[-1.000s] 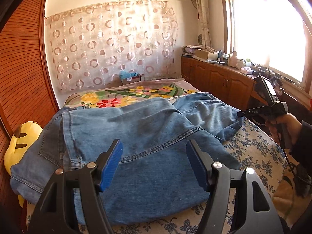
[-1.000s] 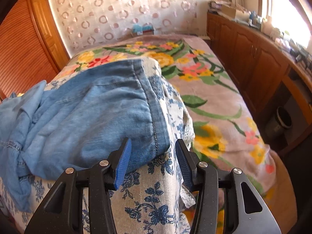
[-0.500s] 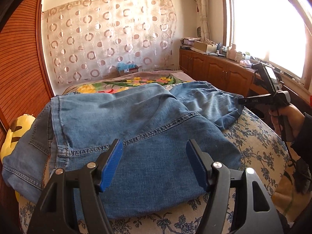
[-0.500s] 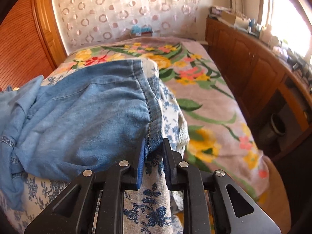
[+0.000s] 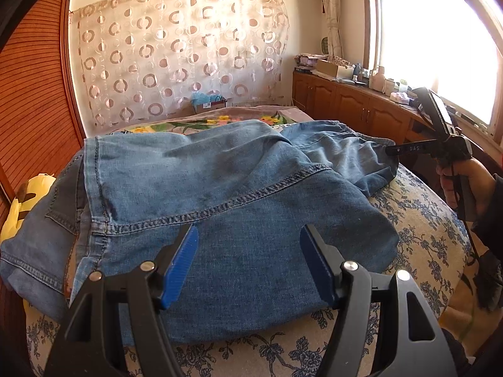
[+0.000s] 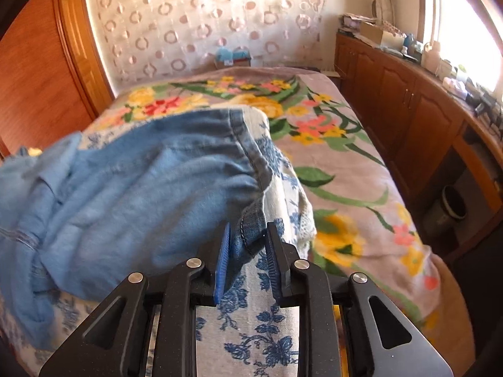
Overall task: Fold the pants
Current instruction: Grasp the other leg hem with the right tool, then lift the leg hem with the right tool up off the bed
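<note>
Blue jeans (image 5: 239, 207) lie rumpled across the bed's blue-flowered sheet (image 5: 421, 232).

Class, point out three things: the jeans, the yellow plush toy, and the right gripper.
jeans (image 5: 251, 220): left wrist view, on the leg fabric.
yellow plush toy (image 5: 19, 207): left wrist view, its yellow side.
right gripper (image 6: 246, 245): right wrist view, between the fingertips.
</note>
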The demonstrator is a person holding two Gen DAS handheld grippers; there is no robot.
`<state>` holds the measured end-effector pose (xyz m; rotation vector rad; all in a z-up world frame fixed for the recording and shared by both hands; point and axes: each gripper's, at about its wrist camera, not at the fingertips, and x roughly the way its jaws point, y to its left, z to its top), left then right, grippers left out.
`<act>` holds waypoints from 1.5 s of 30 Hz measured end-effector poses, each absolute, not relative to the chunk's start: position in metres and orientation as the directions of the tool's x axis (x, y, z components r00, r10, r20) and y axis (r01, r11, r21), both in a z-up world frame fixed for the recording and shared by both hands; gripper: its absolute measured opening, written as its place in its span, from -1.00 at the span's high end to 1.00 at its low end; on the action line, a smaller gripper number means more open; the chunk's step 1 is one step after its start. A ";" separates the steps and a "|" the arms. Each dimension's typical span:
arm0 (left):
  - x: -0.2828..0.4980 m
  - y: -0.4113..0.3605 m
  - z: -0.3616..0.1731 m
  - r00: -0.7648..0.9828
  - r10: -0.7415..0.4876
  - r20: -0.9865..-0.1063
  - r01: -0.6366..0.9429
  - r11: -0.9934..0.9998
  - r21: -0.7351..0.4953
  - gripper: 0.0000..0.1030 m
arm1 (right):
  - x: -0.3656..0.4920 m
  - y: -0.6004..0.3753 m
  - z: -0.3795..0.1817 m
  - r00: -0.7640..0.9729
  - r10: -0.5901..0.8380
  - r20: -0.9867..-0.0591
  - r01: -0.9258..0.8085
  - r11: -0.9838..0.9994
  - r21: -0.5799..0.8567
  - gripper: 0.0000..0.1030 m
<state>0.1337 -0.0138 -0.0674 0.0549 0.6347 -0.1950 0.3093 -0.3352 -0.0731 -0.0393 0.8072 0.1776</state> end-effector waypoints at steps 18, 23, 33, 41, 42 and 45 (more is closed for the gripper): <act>0.129 -0.009 -0.057 0.799 -0.163 -0.579 0.191 0.982 -0.013 -0.31 | 0.218 -0.396 -0.013 0.808 0.164 -0.566 -0.135 0.986 0.093 0.95; 0.131 -0.006 -0.054 0.796 -0.163 -0.583 0.193 0.981 -0.011 -0.31 | 0.202 -0.403 -0.016 0.810 0.130 -0.572 -0.107 0.991 0.075 0.95; 0.134 0.006 -0.058 0.784 -0.161 -0.600 0.188 0.982 -0.018 -0.31 | 0.204 -0.408 -0.037 0.773 0.130 -0.621 -0.081 0.991 0.105 0.95; 0.133 0.012 -0.057 0.788 -0.149 -0.597 0.173 0.985 -0.017 -0.31 | 0.211 -0.371 -0.014 0.787 0.223 -0.576 -0.172 0.975 0.144 0.95; 0.132 0.014 -0.057 0.790 -0.148 -0.595 0.170 0.985 -0.018 -0.31 | 0.212 -0.361 -0.010 0.788 0.241 -0.567 -0.189 0.971 0.149 0.95; 0.129 0.022 -0.054 0.796 -0.139 -0.589 0.155 0.988 -0.023 -0.31 | 0.216 -0.332 0.005 0.786 0.299 -0.541 -0.248 0.954 0.166 0.95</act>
